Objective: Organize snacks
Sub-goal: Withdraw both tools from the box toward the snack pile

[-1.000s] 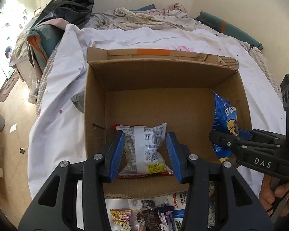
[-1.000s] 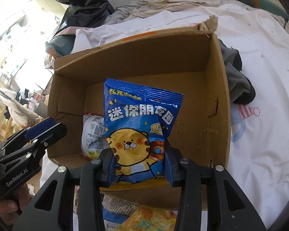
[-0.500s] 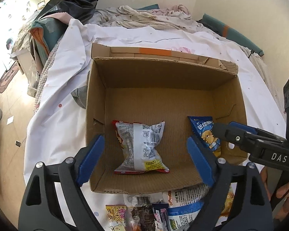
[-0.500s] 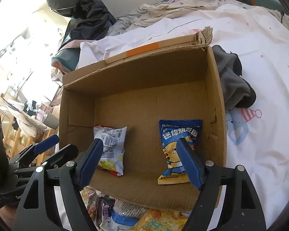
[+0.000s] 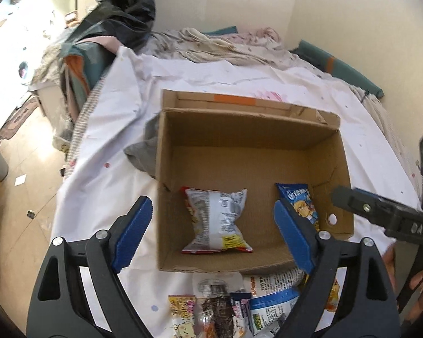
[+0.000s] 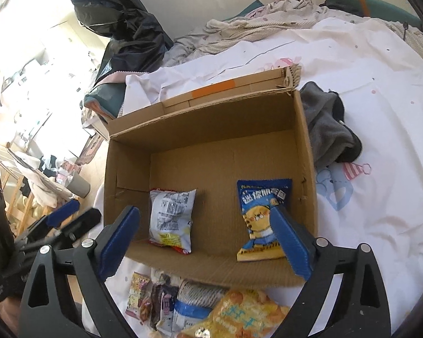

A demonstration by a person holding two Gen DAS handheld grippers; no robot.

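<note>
Having just spread, both grippers stand released above the cardboard box point(image 5: 166, 197). My left gripper point(image 5: 211, 233) hangs wide, nothing between its blue pads point(image 5: 132, 233); a second ago they pinched the silver-and-red snack bag point(image 5: 217, 219), which now lies flat on the box floor at left. My right gripper point(image 6: 208, 242) has likewise been opening and is empty; the blue snack bag point(image 6: 263, 217) it held a second ago lies on the floor beside the right wall. Both views have drawn back from the box. I judge this paired drop finished. More snack packets point(image 6: 194, 307) lie in a heap on the white sheet point(image 6: 380, 140) just before the near wall, not yet boxed; these are my next pick.
</note>
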